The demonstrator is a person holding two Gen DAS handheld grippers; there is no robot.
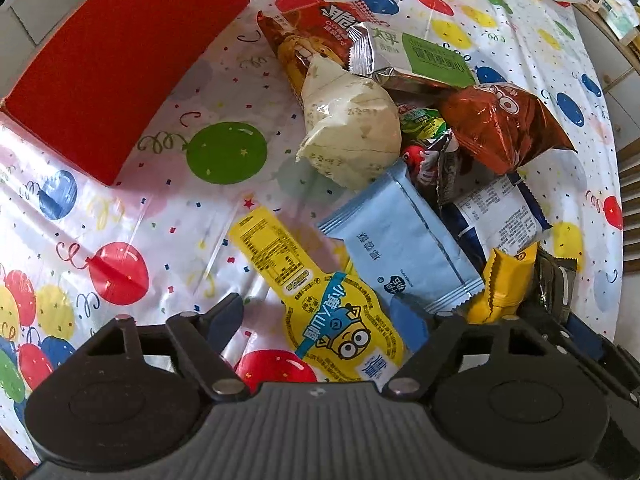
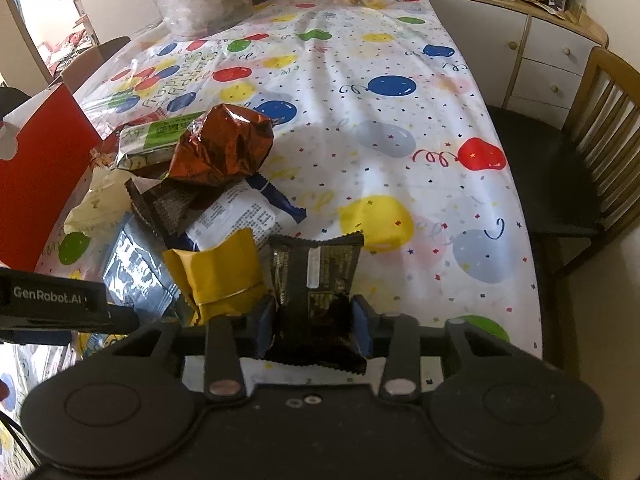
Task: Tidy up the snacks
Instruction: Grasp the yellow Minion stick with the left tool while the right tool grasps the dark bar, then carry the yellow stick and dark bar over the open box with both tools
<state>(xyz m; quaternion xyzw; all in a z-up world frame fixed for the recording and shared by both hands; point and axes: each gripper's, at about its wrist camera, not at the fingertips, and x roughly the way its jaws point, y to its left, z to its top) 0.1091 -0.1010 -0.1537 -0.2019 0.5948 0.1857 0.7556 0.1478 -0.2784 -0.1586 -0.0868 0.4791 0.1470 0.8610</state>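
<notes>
In the left wrist view, the left gripper (image 1: 320,316) hangs spread wide, grasping nothing, its fingers either side of a yellow minion packet (image 1: 320,300) printed with a goggled cartoon face and Chinese writing. Beyond it the snack pile lies on a balloon tablecloth (image 1: 168,208) bearing curly lettering too distorted to read: a pale blue sachet (image 1: 400,248), a cream pouch (image 1: 352,128), a green-labelled bar (image 1: 420,56) with Chinese characters, and an orange foil bag (image 1: 504,124). A red box (image 1: 120,64) stands to the left, a view of its side wall only here.

In the right wrist view, the right gripper (image 2: 314,318) is clenched on a dark gold-printed wrapper (image 2: 314,276), held just beside a yellow packet (image 2: 220,276). "GenRobot.AI" reads on the other gripper's body (image 2: 52,300) at left. Only this view shows a wooden chair (image 2: 580,152) and a white cabinet (image 2: 532,52).
</notes>
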